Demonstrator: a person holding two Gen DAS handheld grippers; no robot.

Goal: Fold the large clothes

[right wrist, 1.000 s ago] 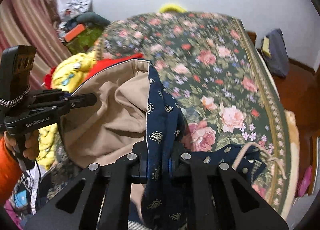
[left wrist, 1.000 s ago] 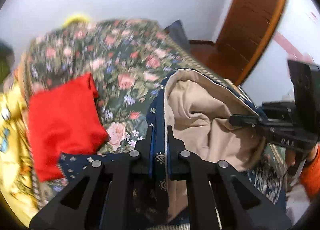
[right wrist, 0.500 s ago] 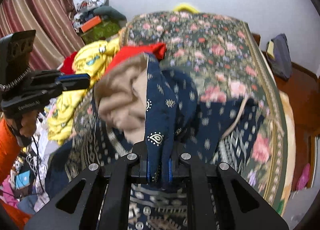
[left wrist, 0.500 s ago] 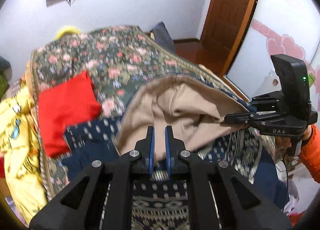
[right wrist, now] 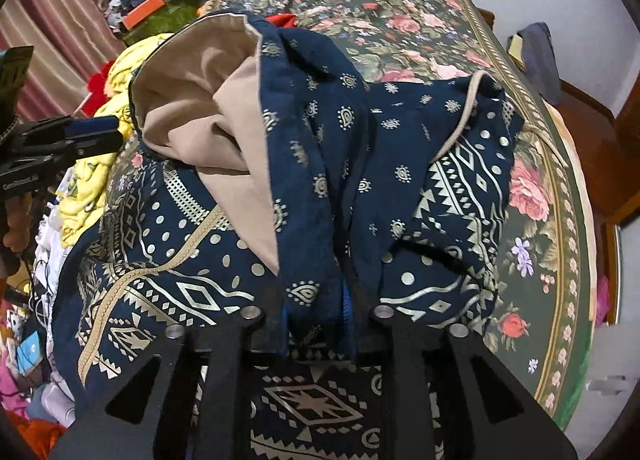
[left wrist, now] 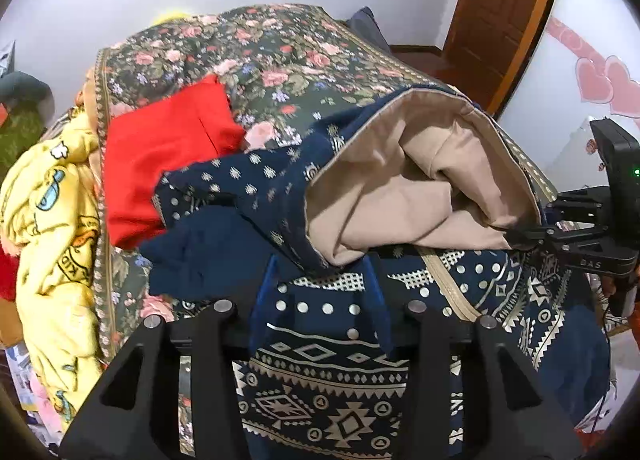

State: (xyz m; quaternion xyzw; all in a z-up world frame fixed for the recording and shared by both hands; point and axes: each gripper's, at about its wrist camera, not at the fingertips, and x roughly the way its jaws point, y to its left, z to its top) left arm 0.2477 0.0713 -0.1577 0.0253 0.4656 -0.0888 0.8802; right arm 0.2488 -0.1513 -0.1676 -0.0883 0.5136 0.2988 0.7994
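Note:
A large navy garment (left wrist: 332, 364) with gold patterns and a beige lining (left wrist: 404, 184) lies heaped on the near part of the bed; it also shows in the right wrist view (right wrist: 328, 164). My left gripper (left wrist: 320, 292) is open, its fingers spread over the patterned cloth with a folded edge drooping just ahead of them. My right gripper (right wrist: 320, 300) has its jaws partly apart with a navy fold hanging between them. In the left wrist view the right gripper (left wrist: 520, 238) touches the lining's right edge. In the right wrist view the left gripper (right wrist: 96, 132) sits at the left.
The bed has a dark floral cover (left wrist: 272, 56). A folded red cloth (left wrist: 164, 152) lies left of the garment. A yellow printed blanket (left wrist: 48, 220) hangs off the left side. A wooden door (left wrist: 504, 12) stands at the back right. Clutter (right wrist: 152, 0) piles at far left.
Both grippers, shut on the garment's edge before, have lowered it onto the bed and opened. The garment now lies folded over itself with the lining showing on top.

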